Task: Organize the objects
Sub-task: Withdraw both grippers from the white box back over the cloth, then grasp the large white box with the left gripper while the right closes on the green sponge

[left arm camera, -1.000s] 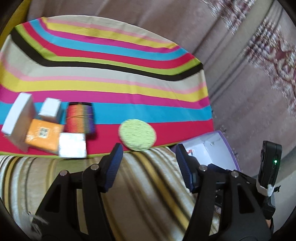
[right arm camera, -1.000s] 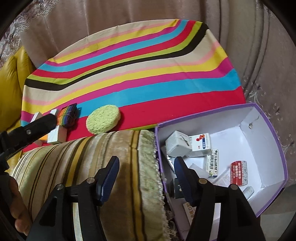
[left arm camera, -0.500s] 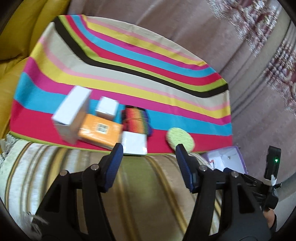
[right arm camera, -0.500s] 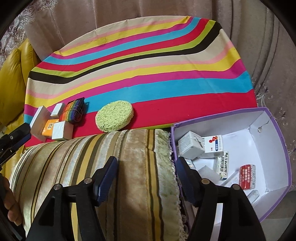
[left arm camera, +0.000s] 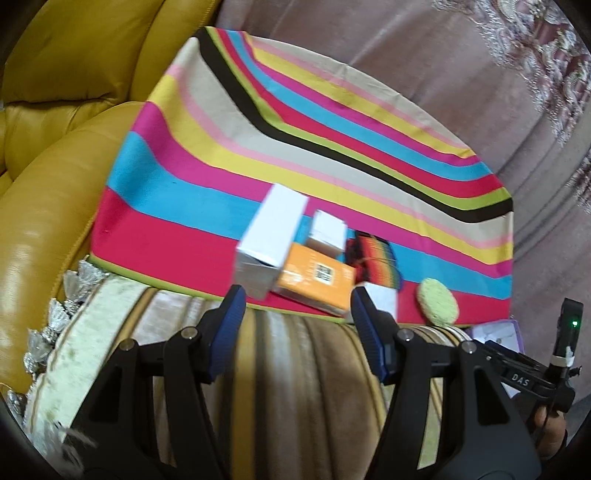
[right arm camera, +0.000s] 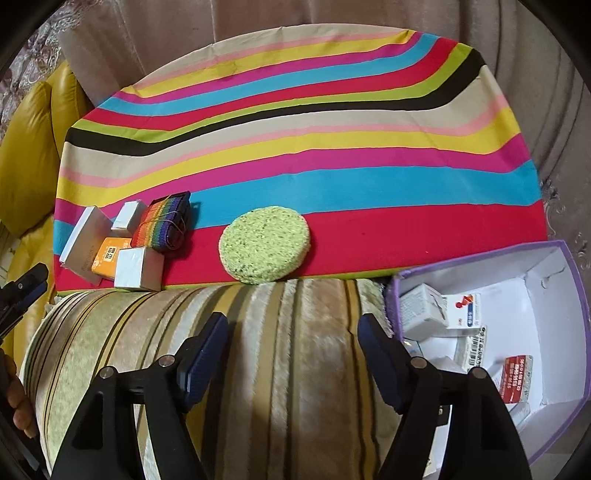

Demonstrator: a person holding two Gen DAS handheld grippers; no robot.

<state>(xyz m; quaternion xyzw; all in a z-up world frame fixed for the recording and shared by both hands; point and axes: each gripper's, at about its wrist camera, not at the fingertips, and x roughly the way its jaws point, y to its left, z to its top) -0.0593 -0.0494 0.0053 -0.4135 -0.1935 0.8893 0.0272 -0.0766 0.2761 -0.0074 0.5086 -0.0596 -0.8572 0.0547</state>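
Since the earlier frame we have swung the left gripper (left arm camera: pixel 297 295) toward the cluster of boxes, so the tall white box (left arm camera: pixel 271 236), the orange box (left arm camera: pixel 317 278) and the small white box (left arm camera: pixel 327 230) now sit straight ahead of its fingers instead of off to one side, and the yellow leather sofa (left arm camera: pixel 48 155) fills the left of that view. Both sets of fingers are spread wide with nothing between them; the right gripper (right arm camera: pixel 293 325) hangs over the striped plush cushion (right arm camera: pixel 258 354), which lies between us and the worktop. On the striped cloth (right arm camera: pixel 295 122) covering the worktop, the round green sponge (right arm camera: pixel 264 243) rests at the near edge, apart from the boxes, with the rainbow webbing strap (right arm camera: pixel 162 223) between it and them. A square white box (right arm camera: pixel 135 267) sits in front of the strap, touching the orange box. To the right, beside the cushion, stands the purple-rimmed box (right arm camera: pixel 576 295), open and holding several medicine cartons (right arm camera: pixel 424 310). A brown curtain (right arm camera: pixel 295 14) hangs behind the worktop.
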